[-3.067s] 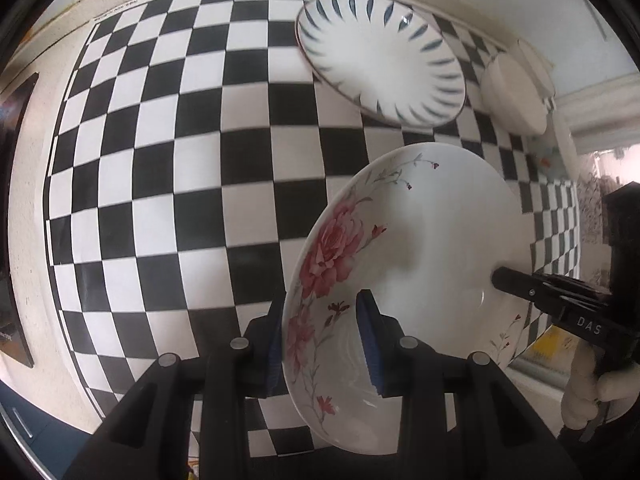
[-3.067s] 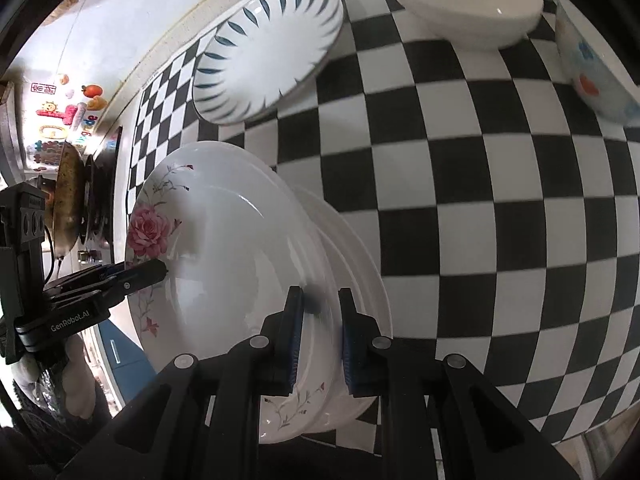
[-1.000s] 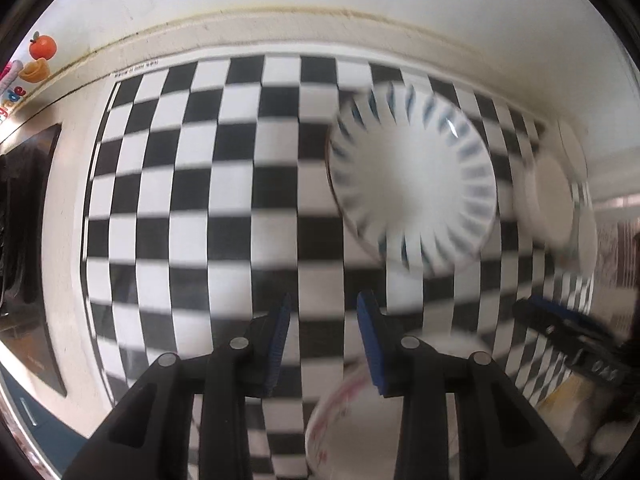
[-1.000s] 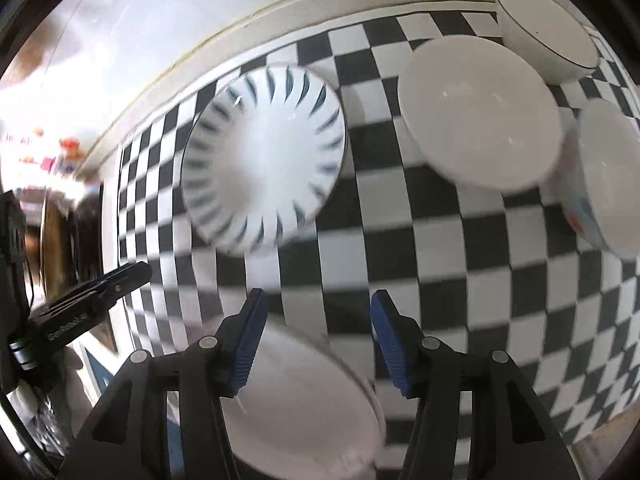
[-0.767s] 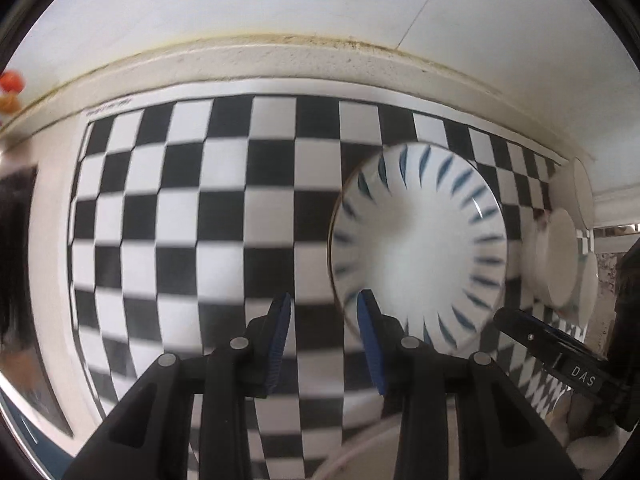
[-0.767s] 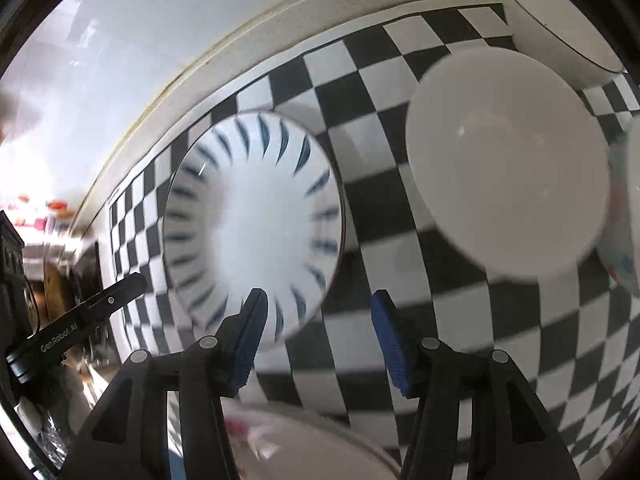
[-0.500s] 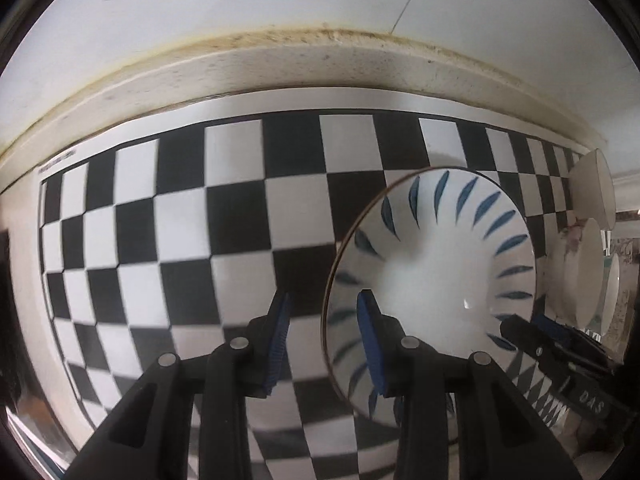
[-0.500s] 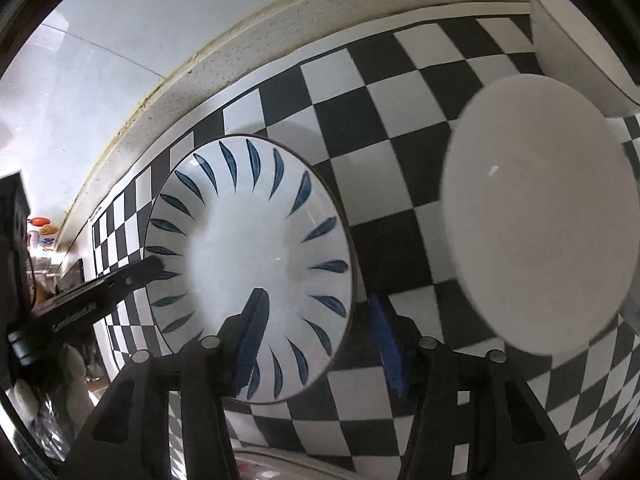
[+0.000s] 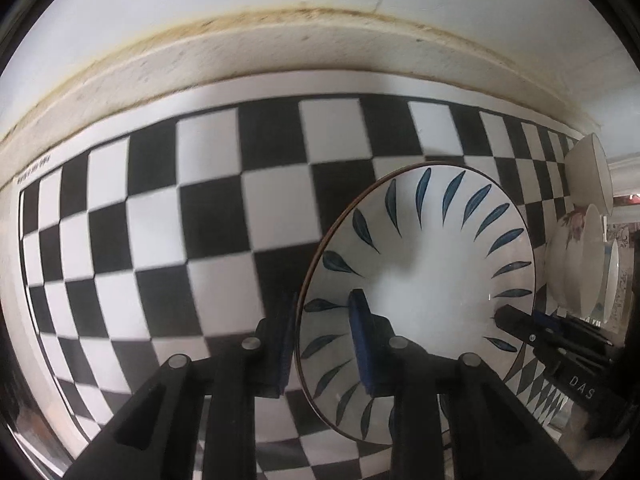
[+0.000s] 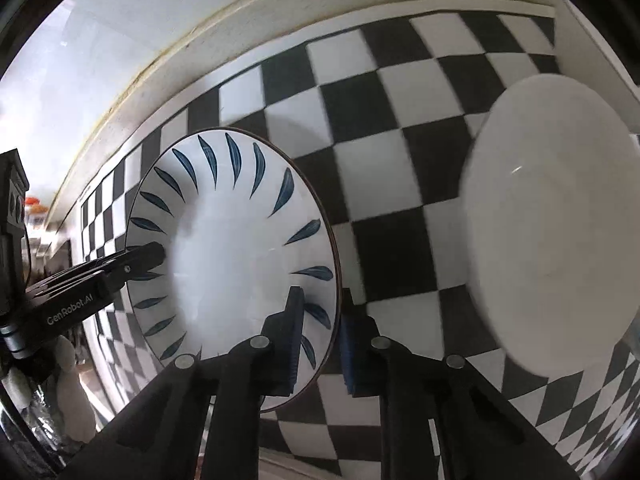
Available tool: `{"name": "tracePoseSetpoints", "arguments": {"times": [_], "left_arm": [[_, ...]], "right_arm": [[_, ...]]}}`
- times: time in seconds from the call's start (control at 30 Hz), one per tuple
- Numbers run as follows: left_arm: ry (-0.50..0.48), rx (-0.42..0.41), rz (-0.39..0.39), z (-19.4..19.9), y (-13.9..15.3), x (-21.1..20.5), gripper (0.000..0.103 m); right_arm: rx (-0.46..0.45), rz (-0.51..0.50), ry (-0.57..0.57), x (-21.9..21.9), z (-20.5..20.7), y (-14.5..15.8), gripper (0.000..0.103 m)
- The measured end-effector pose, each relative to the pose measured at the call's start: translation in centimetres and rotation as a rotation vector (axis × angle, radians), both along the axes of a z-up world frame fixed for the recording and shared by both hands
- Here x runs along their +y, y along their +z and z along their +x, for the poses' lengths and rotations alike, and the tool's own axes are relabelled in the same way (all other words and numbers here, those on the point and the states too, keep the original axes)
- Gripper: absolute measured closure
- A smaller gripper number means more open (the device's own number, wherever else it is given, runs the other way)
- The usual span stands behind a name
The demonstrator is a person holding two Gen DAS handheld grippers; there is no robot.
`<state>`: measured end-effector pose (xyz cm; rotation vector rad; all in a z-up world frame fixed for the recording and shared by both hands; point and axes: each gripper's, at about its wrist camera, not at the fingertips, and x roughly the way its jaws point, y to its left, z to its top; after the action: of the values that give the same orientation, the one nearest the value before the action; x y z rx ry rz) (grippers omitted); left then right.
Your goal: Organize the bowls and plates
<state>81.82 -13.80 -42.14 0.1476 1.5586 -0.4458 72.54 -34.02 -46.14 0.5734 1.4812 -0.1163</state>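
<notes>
1. Now the left gripper [image 9: 324, 336] is clamped on the left rim of the blue-leaf plate [image 9: 424, 280], one blue pad outside the rim, the other inside on the plate's face.
2. That plate lies on the checkered mat [image 9: 160, 240] toward the back edge of the counter, close to the pale wall strip [image 9: 280, 56].
3. At the plate's opposite rim, the right gripper [image 10: 320, 336] has its jaws closing, the rim between them; the inner pad lies on the plate's face and the outer one stands just off the rim.
4. Farther right on the mat sits a plain white bowl [image 10: 548, 224], apart from the plate.
5. Seen from the left wrist, several more bowls [image 9: 588, 256] crowd the mat's right edge.
</notes>
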Motion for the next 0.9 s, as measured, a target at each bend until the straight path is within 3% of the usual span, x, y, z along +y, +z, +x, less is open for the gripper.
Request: {"name": "tracePoseSetpoints", "arguments": {"times": [0.23,0.6,0.9], "left_arm": [[0.056,0.020,-0.018,-2.4,0.1,3.3,0.080],[0.068,-0.003,-0.014,-5.2,0.4,3.9,0.080],[0.069,-0.029,-0.015,-7.4,3.6,4.1,0.080]], "right_arm": [[0.000,0.019,0.085,1.6,0.4,-0.1,0.082],[0.015,0.081,0.045,1.0,-0.1,-0.3,0.085],[-0.028,0.094,0.056,0.7,-1.8,3.0,0.087]]}}
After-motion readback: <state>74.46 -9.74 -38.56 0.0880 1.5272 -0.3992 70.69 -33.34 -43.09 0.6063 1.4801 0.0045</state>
